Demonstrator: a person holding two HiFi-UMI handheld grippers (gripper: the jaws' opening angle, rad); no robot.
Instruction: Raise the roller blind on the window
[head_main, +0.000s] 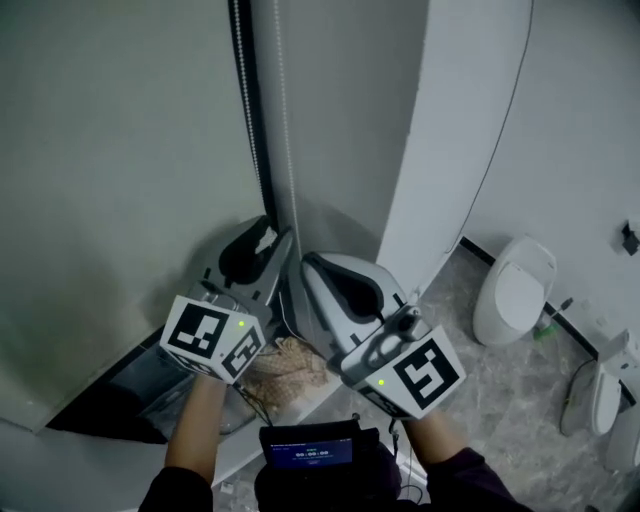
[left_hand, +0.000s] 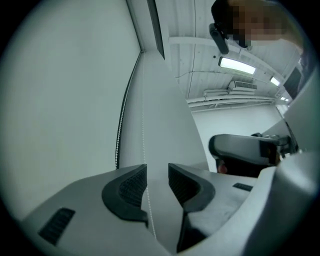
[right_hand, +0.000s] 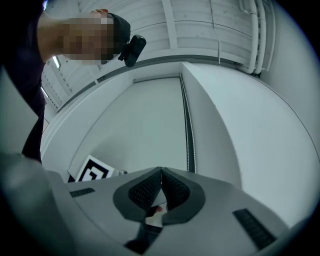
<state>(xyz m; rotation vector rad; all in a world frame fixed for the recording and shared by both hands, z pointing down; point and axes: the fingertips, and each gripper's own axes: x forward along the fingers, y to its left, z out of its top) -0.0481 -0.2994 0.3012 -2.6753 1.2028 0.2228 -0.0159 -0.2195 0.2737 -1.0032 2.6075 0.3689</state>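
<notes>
The grey roller blind (head_main: 120, 150) hangs over the window at the left. A dark bead chain (head_main: 245, 100) and a thin white bead chain (head_main: 281, 100) run down beside it. My left gripper (head_main: 283, 240) points up at the chains, and in the left gripper view the left gripper (left_hand: 157, 175) is open. The white bead chain (left_hand: 143, 150) passes through the gap close to the left pad, and neither pad presses on it. My right gripper (head_main: 308, 262) sits just to the right, below the chains. In the right gripper view the right gripper (right_hand: 161, 172) is shut tip to tip with nothing visible between the pads. There the dark chain (right_hand: 189, 140) runs down behind it.
A white wall column (head_main: 440, 150) stands right of the window. A toilet (head_main: 515, 290) and another white fixture (head_main: 605, 390) are on the tiled floor at the right. A small screen device (head_main: 312, 450) hangs at the person's chest. A patterned cloth (head_main: 290, 365) lies on the sill.
</notes>
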